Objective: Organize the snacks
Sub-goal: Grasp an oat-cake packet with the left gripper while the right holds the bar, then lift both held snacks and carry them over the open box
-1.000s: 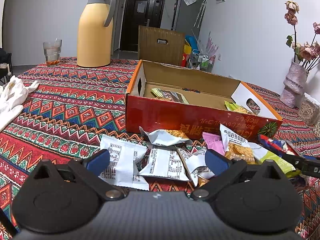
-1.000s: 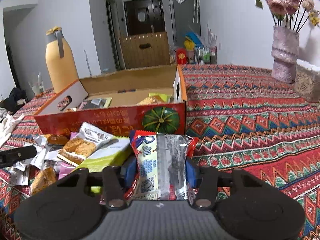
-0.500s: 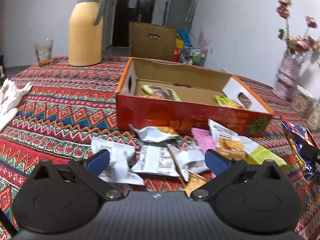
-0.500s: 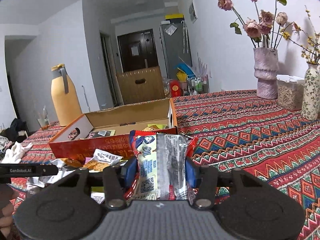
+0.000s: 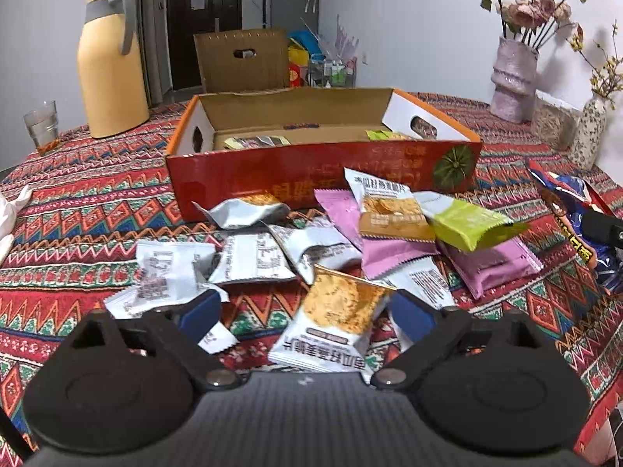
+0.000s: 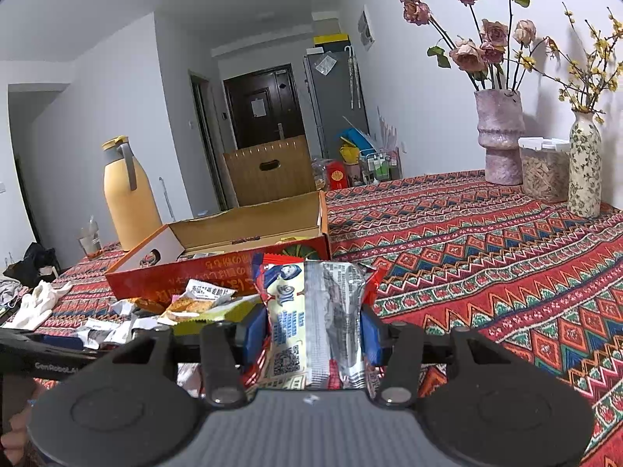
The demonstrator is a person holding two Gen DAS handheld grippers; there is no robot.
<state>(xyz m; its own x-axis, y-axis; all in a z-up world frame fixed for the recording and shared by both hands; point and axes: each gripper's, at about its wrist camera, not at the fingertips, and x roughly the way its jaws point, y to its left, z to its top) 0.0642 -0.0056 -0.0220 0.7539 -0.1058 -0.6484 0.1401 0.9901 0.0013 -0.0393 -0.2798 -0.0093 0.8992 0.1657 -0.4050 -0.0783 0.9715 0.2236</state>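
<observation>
Several snack packets lie in a loose pile on the patterned cloth in front of the red cardboard box (image 5: 311, 186), which holds a few packets. My left gripper (image 5: 305, 311) hangs low over the pile with its jaws closing. A white packet with an orange crisp picture (image 5: 335, 323) lies between them, and the left pad stands clear of it. My right gripper (image 6: 313, 332) is shut on a red, blue and silver snack packet (image 6: 311, 303), held upright above the table to the right of the box (image 6: 218, 272). That packet (image 5: 572, 210) also shows at the right edge of the left wrist view.
A yellow thermos jug (image 5: 111, 66) and a glass (image 5: 41, 128) stand at the table's far left. Two vases (image 6: 500, 136) (image 6: 584, 163) and a lidded jar (image 6: 545, 171) stand at the far right by the wall. A white cloth (image 6: 39, 303) lies left of the pile.
My left gripper has shifted right over the pile and rolled; the orange-picture packet now lies between its narrowing jaws. My right gripper has risen and swung with its packet still gripped.
</observation>
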